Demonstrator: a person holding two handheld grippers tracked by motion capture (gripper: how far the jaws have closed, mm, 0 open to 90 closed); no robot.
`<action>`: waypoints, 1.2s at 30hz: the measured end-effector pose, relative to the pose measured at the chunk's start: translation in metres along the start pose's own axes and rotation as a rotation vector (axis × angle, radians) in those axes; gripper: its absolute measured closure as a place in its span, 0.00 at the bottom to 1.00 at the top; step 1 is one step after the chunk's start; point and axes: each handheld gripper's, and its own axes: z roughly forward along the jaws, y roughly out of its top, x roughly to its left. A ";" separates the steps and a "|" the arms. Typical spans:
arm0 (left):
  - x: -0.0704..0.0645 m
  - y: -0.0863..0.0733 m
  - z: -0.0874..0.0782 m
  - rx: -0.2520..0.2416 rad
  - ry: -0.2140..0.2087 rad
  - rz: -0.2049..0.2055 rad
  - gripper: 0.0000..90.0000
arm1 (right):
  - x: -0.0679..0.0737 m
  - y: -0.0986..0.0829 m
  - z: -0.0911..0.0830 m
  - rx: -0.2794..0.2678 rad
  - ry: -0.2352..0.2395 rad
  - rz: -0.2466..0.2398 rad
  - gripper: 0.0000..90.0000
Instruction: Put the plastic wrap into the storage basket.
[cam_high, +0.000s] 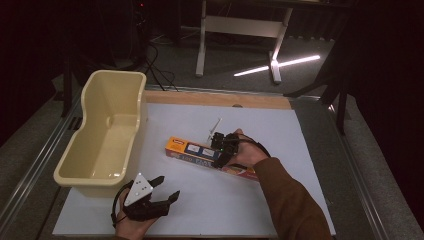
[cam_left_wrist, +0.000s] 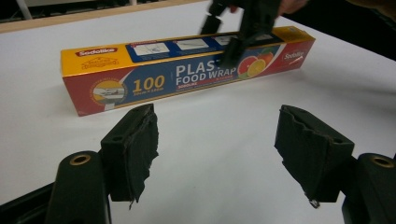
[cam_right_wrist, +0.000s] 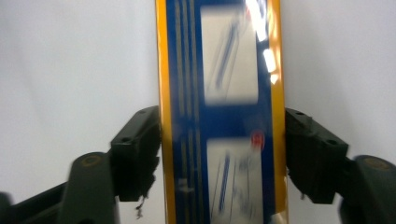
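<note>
Straddling the food wrap box (cam_high: 210, 154) crosswise, your right tool (cam_high: 223, 148) pinches its long sides for a balanced lift; your left tool (cam_high: 161, 188) sits wide open, empty, on the surface (cam_high: 280, 130).

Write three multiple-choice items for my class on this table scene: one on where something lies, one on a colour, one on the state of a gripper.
1. Where does the tub stand relative to the food wrap box?
A. To its left
B. To its right
C. On top of it

2. What colour is the tub?
A. Blue
B. Cream
C. Red

3. How does the left gripper stand?
A. Shut on the box
B. Shut on nothing
C. Open, with nothing between its jaws

Answers:
1 A: in the high view the tub sits at the table's left edge.
2 B: its walls are pale cream.
3 C: its jaws stand wide apart over bare table, while the right gripper straddles the box.
</note>
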 end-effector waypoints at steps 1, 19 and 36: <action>0.000 0.000 0.000 0.002 -0.002 0.001 0.33 | 0.001 0.005 0.001 0.003 -0.017 -0.018 0.31; 0.001 0.000 -0.003 -0.006 -0.007 -0.005 0.33 | -0.008 0.038 0.031 0.220 0.071 -0.064 0.39; 0.002 0.000 -0.003 -0.013 -0.002 -0.008 0.35 | 0.000 0.041 0.019 0.240 0.100 0.113 0.44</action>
